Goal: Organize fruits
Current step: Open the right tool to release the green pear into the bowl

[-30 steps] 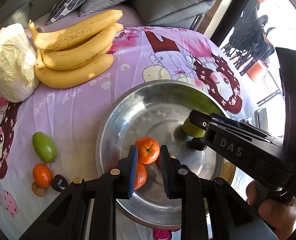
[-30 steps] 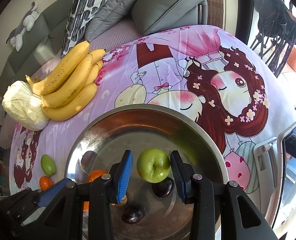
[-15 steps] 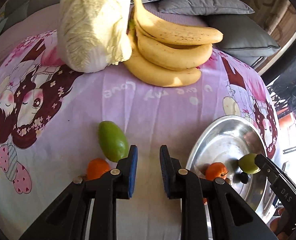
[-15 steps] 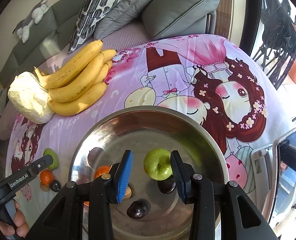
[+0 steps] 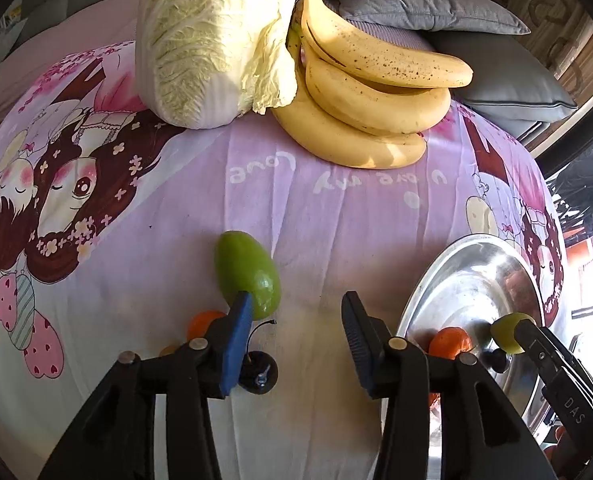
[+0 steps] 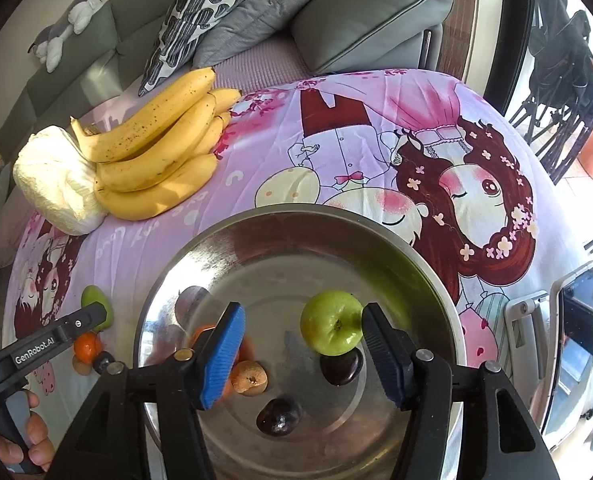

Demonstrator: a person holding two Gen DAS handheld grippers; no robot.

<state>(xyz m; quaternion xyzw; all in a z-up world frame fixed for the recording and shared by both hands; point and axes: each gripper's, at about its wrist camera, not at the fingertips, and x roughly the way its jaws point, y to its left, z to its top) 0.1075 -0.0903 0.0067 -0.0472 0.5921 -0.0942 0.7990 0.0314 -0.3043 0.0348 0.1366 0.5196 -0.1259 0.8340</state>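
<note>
Now the left gripper point(image 5: 296, 332) stands with jaws spread wide, where half a second ago they were narrow; it hovers over the cloth with the green mango point(image 5: 247, 278) at its 11 o'clock, the left fingertip overlapping that fruit; a dark cherry point(image 5: 258, 374) and a small orange point(image 5: 204, 322) lie close by at 9 o'clock. The right gripper point(image 6: 298, 350) has likewise widened and holds nothing; the green apple point(image 6: 332, 328) sits in the steel bowl point(image 6: 280, 220) just beside its right finger. Bare cloth stretches toward 12 o'clock up to the bananas point(image 5: 372, 108) and cabbage point(image 5: 208, 40); the bowl rim bounds the left gripper at 3 o'clock.
</note>
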